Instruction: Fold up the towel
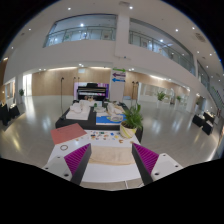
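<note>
A beige towel (112, 155) lies flat on a white table (110, 174), just ahead of and between my fingers. My gripper (112, 160) is open, its magenta pads (79, 157) spread wide to either side of the towel and not pressing on it. A pinkish-red cloth (68, 132) lies flat on the table further ahead to the left.
A potted green plant (131, 120) stands ahead to the right on the table. A blue item (108, 118) and small objects lie on a dark mat (95, 118) beyond the towel. A keyboard (90, 92) stands far off in the large hall.
</note>
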`<state>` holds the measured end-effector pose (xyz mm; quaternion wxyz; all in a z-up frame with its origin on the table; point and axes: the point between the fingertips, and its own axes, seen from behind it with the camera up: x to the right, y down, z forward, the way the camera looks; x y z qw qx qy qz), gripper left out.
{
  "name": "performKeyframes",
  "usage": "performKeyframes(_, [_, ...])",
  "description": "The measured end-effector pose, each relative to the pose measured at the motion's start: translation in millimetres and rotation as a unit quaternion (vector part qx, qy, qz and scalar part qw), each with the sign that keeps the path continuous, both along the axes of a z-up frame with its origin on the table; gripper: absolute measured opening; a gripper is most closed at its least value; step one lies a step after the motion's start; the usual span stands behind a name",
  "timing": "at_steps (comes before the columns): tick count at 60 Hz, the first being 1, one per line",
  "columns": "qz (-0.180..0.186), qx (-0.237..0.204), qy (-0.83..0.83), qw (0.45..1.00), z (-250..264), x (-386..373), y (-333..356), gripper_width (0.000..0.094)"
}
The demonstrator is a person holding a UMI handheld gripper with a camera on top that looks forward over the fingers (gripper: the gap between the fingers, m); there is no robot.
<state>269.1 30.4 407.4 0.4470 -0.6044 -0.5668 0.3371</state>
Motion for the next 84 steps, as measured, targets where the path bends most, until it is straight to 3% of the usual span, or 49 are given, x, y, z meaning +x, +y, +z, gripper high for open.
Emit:
performKeyframes(15, [0.062, -0.014, -0.038, 0.997, -37.5, -4.5, -78.9, 0.0855])
performKeyframes(28, [0.097, -0.025, -0.076, 0.992, -113.9, -33.1, -148.0, 0.0856])
performKeyframes(38, [0.077, -0.022, -0.083, 0.993, -173.7, -71.7, -164.3, 0.0856])
performKeyframes(59, [0.026, 0.012, -0.092, 0.995, -321.9, -228.3, -139.8, 0.0855])
performKeyframes(64, [0.017, -0.003, -0.102, 0.995, -350.3, -260.3, -131.2, 0.0854])
performKeyframes(72, [0.008, -0.029, -0.110, 0.994, -386.6, -299.9, -118.5, 0.0853])
performKeyframes(81, [0.001, -0.004, -0.120, 0.993, -413.0, -323.7, -104.5, 0.0852])
performKeyframes(82, [0.003, -0.002, -0.125, 0.992, -417.1, -324.6, -105.2, 0.0839])
performKeyframes(84, [0.013, -0.005, -0.126, 0.992, -419.4, -325.1, -110.8, 0.0637])
